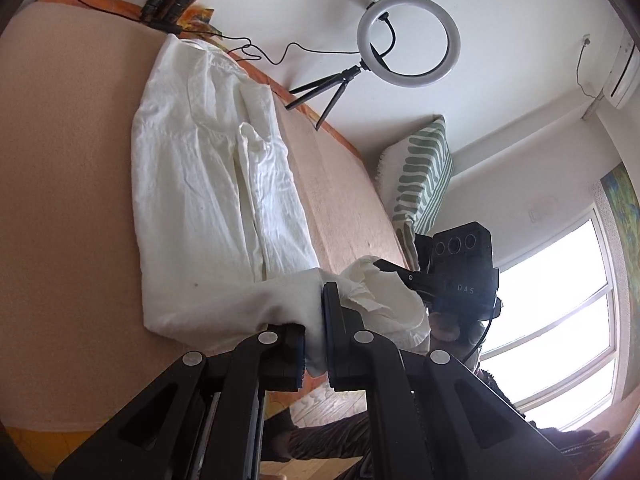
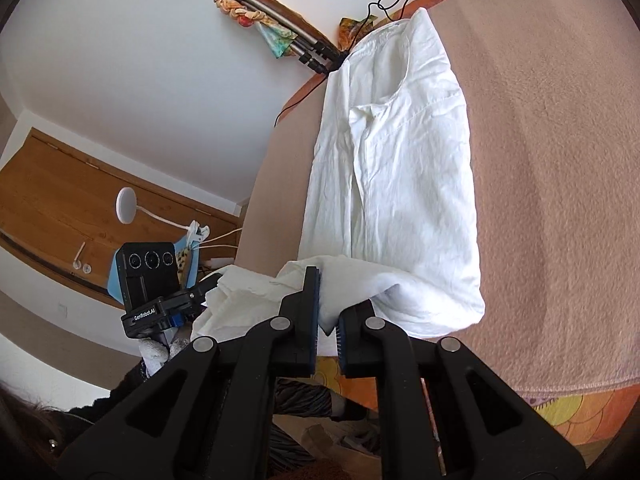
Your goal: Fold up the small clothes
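A white shirt lies lengthwise on the pinkish-tan blanket, its sides folded in, collar at the far end. My left gripper is shut on the shirt's near hem at one corner and lifts it off the blanket. My right gripper is shut on the other hem corner of the shirt, also raised. Each gripper shows in the other's view: the right one in the left wrist view, the left one in the right wrist view. The hem hangs bunched between them.
A ring light on a small tripod stands at the blanket's far edge with its cable. A folded tripod lies by the collar end. A green striped pillow leans at the wall. The blanket's edge is close below the grippers.
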`<control>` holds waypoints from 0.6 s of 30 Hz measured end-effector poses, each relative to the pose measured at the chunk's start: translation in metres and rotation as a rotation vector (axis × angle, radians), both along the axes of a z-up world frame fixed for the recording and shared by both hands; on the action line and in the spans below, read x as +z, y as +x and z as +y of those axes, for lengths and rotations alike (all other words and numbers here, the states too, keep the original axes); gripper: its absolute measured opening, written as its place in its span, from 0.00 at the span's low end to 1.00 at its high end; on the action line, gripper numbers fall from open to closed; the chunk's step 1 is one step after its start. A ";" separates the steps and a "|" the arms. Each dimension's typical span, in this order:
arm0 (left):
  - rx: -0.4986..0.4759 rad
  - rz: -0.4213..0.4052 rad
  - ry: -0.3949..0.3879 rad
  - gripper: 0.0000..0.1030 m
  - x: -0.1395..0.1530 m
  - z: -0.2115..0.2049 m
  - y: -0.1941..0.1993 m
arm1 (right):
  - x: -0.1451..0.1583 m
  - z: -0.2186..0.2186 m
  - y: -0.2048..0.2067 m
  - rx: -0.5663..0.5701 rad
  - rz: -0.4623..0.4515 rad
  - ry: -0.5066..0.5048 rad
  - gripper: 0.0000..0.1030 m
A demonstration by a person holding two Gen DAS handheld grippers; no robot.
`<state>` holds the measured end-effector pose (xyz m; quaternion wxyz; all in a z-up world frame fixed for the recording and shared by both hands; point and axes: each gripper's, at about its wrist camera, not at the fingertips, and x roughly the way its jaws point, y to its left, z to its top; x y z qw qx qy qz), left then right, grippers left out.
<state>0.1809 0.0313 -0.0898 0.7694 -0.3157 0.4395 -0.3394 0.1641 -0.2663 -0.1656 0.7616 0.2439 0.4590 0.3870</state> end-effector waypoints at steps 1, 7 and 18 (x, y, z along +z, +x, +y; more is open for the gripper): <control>0.009 0.007 0.006 0.06 -0.003 0.001 0.009 | -0.002 0.002 0.010 -0.015 0.009 0.004 0.08; 0.057 0.044 0.042 0.06 -0.024 0.008 0.058 | -0.017 0.014 0.066 -0.073 0.051 -0.044 0.08; 0.111 0.123 0.084 0.06 -0.071 0.017 0.096 | -0.042 0.023 0.114 -0.099 0.109 -0.060 0.08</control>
